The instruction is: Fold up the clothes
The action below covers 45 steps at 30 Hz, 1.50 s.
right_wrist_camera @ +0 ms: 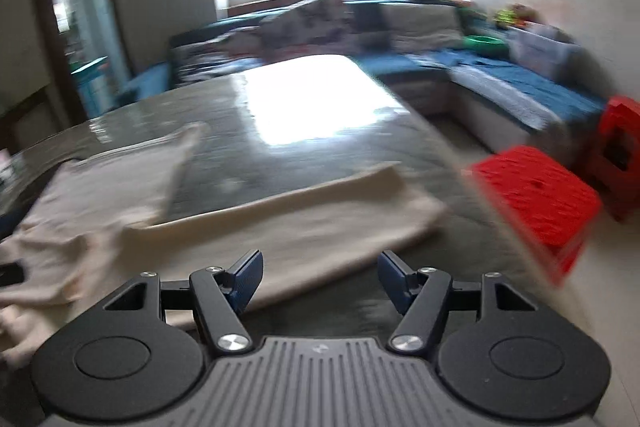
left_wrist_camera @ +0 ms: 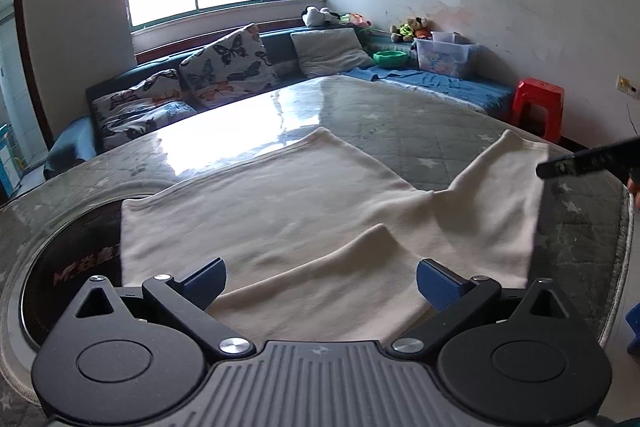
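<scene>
- Two blue pads of the left tongs (left_wrist_camera: pixel 321 285) stand spread wide in the left wrist view, gripping nothing; the cream garment (left_wrist_camera: pixel 304 227) lies flat on the grey counter (left_wrist_camera: pixel 400 123) just ahead of and beneath them.
- To their right, the other tool's dark tip (left_wrist_camera: pixel 580 161) hovers near the garment's far right corner.
- In the blurred right wrist view, the right tongs (right_wrist_camera: pixel 321 281) are parted and empty, with the garment ahead and to their left, a red stool (right_wrist_camera: pixel 536 203) to their right.
</scene>
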Tool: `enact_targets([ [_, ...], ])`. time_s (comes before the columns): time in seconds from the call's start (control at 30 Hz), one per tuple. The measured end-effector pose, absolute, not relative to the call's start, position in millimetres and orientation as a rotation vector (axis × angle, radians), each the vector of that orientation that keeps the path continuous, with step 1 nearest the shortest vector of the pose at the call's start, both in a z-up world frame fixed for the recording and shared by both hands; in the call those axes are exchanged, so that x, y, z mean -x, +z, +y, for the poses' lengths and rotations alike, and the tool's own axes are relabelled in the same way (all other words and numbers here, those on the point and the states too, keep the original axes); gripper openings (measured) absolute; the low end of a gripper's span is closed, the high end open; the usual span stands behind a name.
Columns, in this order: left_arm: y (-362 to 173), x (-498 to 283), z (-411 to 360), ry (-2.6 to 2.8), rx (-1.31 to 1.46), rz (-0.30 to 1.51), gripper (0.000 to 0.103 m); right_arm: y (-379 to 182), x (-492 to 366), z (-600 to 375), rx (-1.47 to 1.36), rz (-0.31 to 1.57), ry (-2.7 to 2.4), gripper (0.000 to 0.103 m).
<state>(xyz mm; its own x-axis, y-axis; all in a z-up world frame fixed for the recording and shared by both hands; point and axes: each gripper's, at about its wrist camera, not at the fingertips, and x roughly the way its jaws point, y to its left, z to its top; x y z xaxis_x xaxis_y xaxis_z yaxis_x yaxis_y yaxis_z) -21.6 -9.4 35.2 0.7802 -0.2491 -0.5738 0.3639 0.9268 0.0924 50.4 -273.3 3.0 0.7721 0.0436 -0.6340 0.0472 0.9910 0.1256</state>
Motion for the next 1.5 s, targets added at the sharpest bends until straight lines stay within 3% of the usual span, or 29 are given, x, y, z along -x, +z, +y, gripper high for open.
enact_targets([
  [0.47,28.6,18.5,-35.1,-0.351,-0.242,0.620,0.103,-14.5,-78.9,-315.3,-0.191,0.668,-0.135,0.040],
  [0.63,25.8,17.5,-42.3,-0.360,-0.259,0.626,0.103,-14.4,-81.5,-312.8,-0.163,0.661,-0.147,0.015],
  [0.8,20.9,16.3,-47.6,-0.369,-0.273,0.637,0.103,-9.9,-79.9,-316.2,-0.173,0.648,-0.127,0.006],
  [1.5,21.2,22.2,-47.3,-0.389,-0.295,0.599,0.103,83.9,-53.2,-279.1,-0.144,0.454,0.079,0.004],
])
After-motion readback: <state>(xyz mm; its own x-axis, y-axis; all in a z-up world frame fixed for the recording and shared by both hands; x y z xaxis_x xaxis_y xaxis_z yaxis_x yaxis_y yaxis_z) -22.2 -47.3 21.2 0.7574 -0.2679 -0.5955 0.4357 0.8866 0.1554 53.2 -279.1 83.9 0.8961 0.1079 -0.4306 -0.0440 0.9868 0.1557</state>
